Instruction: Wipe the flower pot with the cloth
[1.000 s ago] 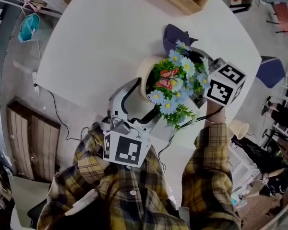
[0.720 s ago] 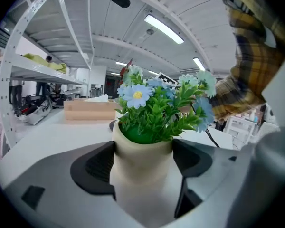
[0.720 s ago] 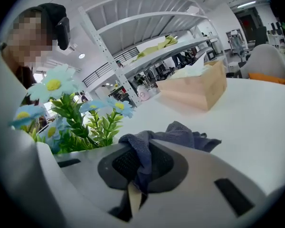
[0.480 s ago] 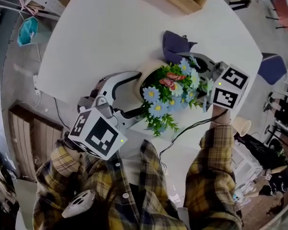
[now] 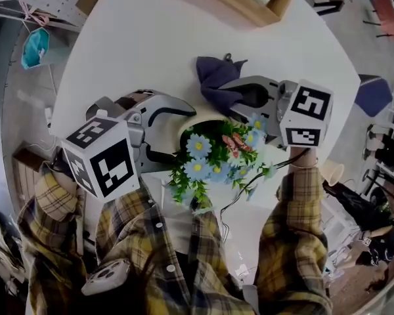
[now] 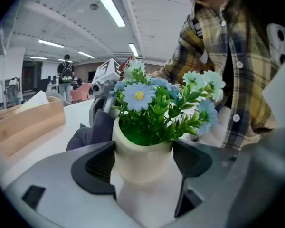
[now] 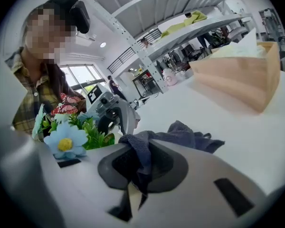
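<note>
While the left tool (image 5: 182, 134) clamps the flower pot (image 6: 143, 160) by the white tabletop's (image 5: 144, 44) front edge, the right tool (image 5: 241, 98) pinches the dark cloth (image 5: 213, 77) just behind. Open tabletop stretches to a wooden box (image 5: 249, 4).

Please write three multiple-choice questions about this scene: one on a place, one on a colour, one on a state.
1. Where is the cloth? A in a bucket; B in the right gripper; C on a shelf.
2. What colour is the flower pot? A red; B black; C cream.
3. What is the left gripper doing? A clamping the pot; B open and empty; C holding the cloth.
Answers: 1 B, the cloth hangs pinched between its jaws; 2 C, its wall shows pale cream; 3 A, its jaws press both sides of the pot.
</note>
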`<action>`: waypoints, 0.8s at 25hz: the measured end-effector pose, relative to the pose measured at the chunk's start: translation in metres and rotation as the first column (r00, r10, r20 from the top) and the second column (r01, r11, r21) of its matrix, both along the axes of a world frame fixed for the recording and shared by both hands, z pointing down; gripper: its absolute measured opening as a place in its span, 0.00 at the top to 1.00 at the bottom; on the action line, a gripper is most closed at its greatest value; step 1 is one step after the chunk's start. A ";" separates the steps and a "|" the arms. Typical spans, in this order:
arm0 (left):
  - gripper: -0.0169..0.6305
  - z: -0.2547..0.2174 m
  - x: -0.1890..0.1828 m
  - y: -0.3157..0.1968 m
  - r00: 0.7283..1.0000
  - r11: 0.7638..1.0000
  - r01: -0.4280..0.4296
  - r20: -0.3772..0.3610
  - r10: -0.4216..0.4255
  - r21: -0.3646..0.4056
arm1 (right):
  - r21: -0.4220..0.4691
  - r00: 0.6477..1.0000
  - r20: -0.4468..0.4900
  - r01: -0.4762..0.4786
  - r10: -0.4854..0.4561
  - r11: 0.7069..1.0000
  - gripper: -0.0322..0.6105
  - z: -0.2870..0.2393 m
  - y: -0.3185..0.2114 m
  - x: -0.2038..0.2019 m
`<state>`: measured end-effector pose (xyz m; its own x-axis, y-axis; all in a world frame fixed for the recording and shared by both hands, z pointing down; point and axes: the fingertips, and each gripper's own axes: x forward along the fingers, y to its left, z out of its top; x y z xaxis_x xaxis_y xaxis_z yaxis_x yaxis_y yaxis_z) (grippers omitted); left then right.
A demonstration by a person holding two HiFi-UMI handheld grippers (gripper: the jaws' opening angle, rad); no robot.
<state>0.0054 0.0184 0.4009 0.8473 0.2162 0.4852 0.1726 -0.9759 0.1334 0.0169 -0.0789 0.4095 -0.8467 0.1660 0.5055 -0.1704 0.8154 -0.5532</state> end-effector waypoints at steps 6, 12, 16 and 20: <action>0.39 0.005 -0.011 0.003 0.990 0.990 -0.141 0.015 0.141 -0.002 | -0.039 0.991 0.006 0.131 -0.131 0.991 0.93 0.004 0.012 -0.029; 0.39 0.003 -0.007 -0.002 0.990 0.990 -0.139 0.002 0.139 -0.011 | -0.050 0.983 0.002 0.184 -0.185 0.982 0.93 0.005 0.011 -0.040; 0.39 0.005 -0.009 0.000 0.998 0.998 -0.064 0.002 0.064 -0.017 | -0.018 0.996 0.023 0.085 -0.085 0.996 0.93 -0.003 0.001 -0.032; 0.39 0.004 -0.024 0.000 0.999 0.999 0.043 0.018 -0.043 -0.020 | 0.059 0.997 0.048 -0.066 0.063 0.996 0.93 -0.024 -0.021 -0.014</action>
<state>-0.0183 0.0188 0.4047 0.8473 0.1896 0.4961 0.1278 -0.9794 0.1560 0.0030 -0.1000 0.3859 -0.8774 0.0805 0.4729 -0.1993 0.8356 -0.5119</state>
